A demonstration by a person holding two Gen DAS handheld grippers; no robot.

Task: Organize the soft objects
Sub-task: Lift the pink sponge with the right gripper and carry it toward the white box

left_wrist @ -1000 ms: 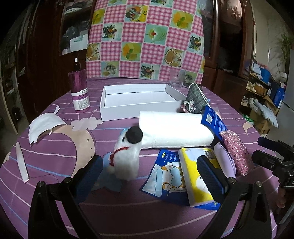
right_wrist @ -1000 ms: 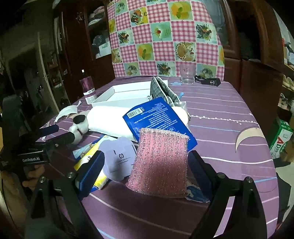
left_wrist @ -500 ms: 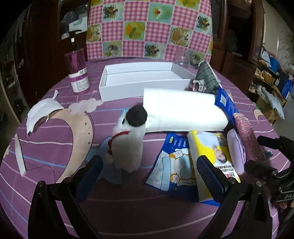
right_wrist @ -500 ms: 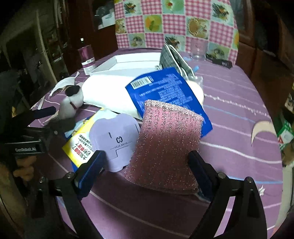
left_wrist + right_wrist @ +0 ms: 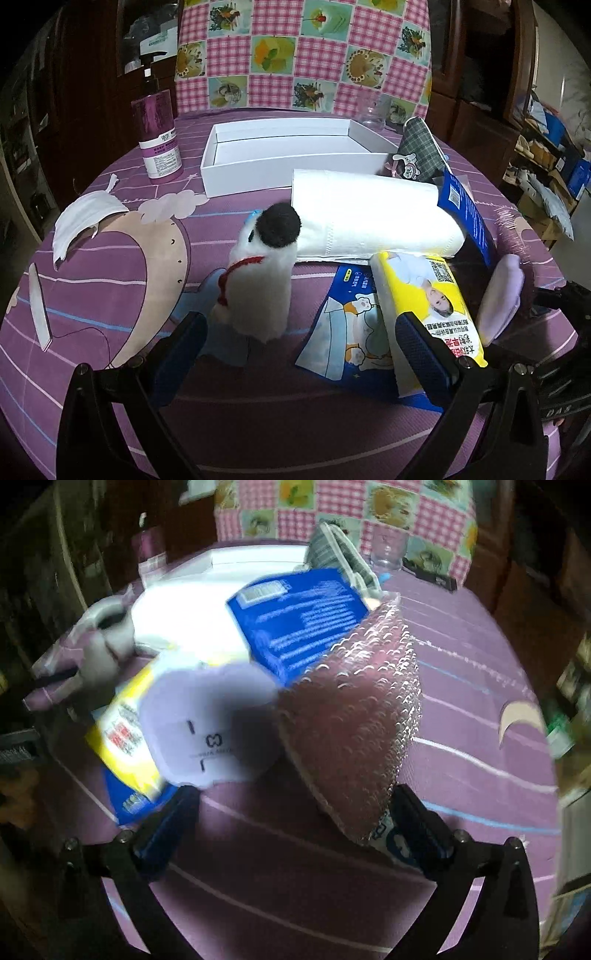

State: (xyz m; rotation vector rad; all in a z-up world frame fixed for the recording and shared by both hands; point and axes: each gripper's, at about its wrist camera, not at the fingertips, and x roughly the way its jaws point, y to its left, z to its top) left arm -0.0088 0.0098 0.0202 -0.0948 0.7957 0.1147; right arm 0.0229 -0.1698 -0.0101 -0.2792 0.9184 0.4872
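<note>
Right wrist view: I'm spreading the right gripper (image 5: 295,812) wider, pink sponge (image 5: 354,716) sitting between its fingers, unpinched. Left gripper (image 5: 299,343) is gaping; plush toy (image 5: 258,280) standing just ahead, between its fingertips.

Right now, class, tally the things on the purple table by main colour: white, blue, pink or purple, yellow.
White: 4 – box, paper roll, face mask, plush toy
Blue: 2 – flat packet, cartoon pouch
Pink or purple: 3 – sponge, bottle, lilac card
Yellow: 1 – tissue pack
Total: 10
</note>
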